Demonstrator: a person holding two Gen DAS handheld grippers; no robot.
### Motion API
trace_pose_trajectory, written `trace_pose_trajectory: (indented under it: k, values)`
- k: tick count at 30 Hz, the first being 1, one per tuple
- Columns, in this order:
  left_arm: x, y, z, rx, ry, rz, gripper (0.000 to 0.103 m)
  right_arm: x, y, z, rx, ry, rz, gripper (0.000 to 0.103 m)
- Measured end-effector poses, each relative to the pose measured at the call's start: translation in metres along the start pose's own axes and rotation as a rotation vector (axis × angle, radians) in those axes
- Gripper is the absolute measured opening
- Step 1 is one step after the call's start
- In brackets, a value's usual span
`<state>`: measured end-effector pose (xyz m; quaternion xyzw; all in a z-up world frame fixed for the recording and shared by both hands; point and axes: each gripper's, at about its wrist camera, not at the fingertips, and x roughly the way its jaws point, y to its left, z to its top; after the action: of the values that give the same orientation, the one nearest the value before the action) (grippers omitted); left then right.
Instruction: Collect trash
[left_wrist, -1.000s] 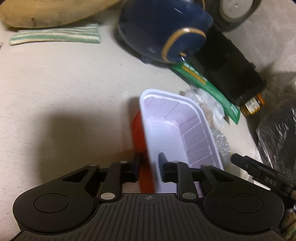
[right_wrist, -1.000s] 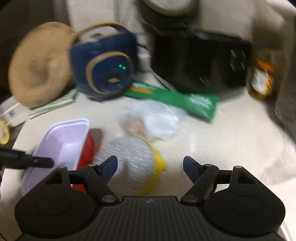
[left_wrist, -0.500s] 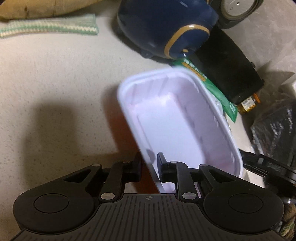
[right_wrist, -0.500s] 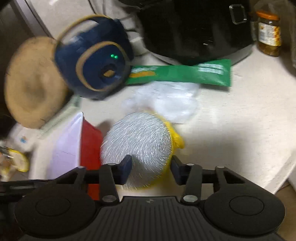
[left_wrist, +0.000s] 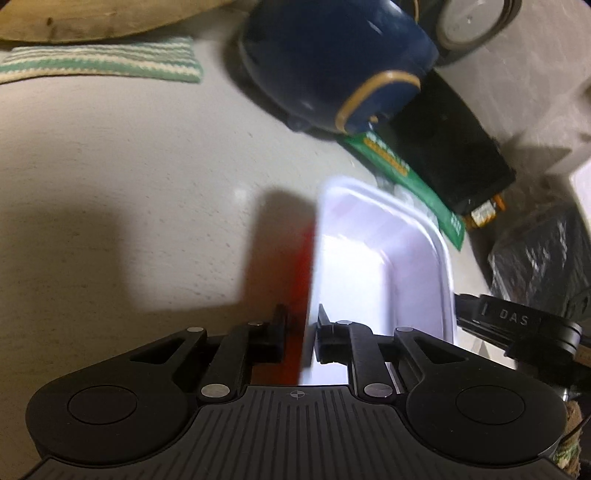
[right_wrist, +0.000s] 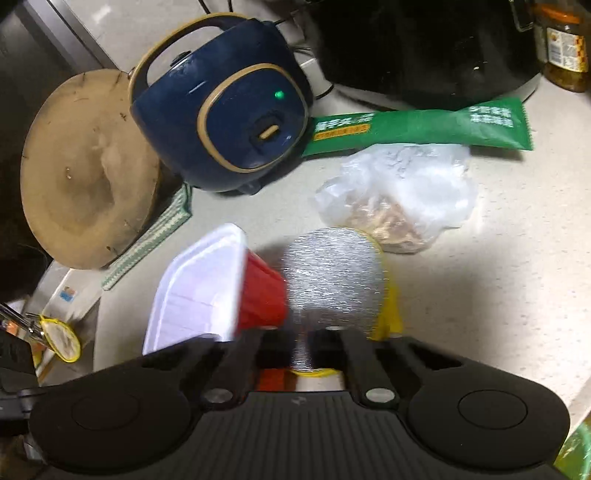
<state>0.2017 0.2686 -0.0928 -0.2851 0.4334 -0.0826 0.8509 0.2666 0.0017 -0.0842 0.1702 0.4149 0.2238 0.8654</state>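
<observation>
Left tongs (left_wrist: 300, 334): narrowed onto the side wall of the tray, one pad on the red outside, the other on the white inside; just been closing further, wall between them.
Right tongs (right_wrist: 306, 343): drawn in tight on the near edge of the foil lid, which is pinched between the pads; just been closing fast.
Tray (left_wrist: 384, 266): oblong plastic, white inside, red outside; held tipped up on one long side, open face turned toward the right tongs in the left wrist view; long axis running away from the left tongs toward the green packet; bottom just beside the foil lid in the right wrist view, contact not certain.
Foil lid (right_wrist: 332, 280): round, silver face up, yellow rim; near edge in the right tongs, far edge beside the clear bag.
Clear bag (right_wrist: 399, 199): crumpled, brown scraps inside, lying on the tabletop (right_wrist: 498, 258) behind the foil lid.
Green packet (right_wrist: 417, 127): long, flat, lying crosswise between the blue cooker (right_wrist: 225, 125) and the black appliance (right_wrist: 424, 48).
Wooden board (right_wrist: 85, 170): round, left of the cooker, striped cloth (right_wrist: 155, 232) under its edge.
Jar (right_wrist: 565, 48): far right, beside the black appliance.
</observation>
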Motion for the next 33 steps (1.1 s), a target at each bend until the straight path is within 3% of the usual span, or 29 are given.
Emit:
trace_pose_trajectory:
  k: [6,14,20,25,27,31,33]
  values:
    - [-0.018,0.008,0.0,-0.043,-0.076,0.015,0.017,-0.031,0.002,0.01,-0.038,-0.088,-0.026,0.001]
    - [-0.026,-0.009,-0.007,0.043,-0.07,0.096,0.017,-0.087,-0.021,0.015,-0.039,-0.207,-0.075,0.001]
    - [-0.034,-0.009,-0.007,0.051,-0.094,0.159,0.017,-0.072,-0.034,0.005,-0.018,-0.156,-0.073,0.001]
    - [-0.037,-0.006,-0.005,0.033,-0.102,0.179,0.017,-0.05,-0.029,-0.003,-0.094,-0.122,-0.094,0.003]
    - [-0.033,-0.01,-0.005,0.056,-0.098,0.192,0.017,-0.041,-0.03,-0.003,-0.105,-0.105,-0.101,0.008]
    - [-0.02,-0.017,-0.002,0.08,-0.071,0.201,0.017,-0.022,-0.035,0.005,-0.089,-0.094,-0.1,0.037]
    - [-0.015,-0.02,-0.001,0.091,-0.058,0.19,0.017,-0.012,-0.035,0.011,-0.07,-0.094,-0.082,0.042]
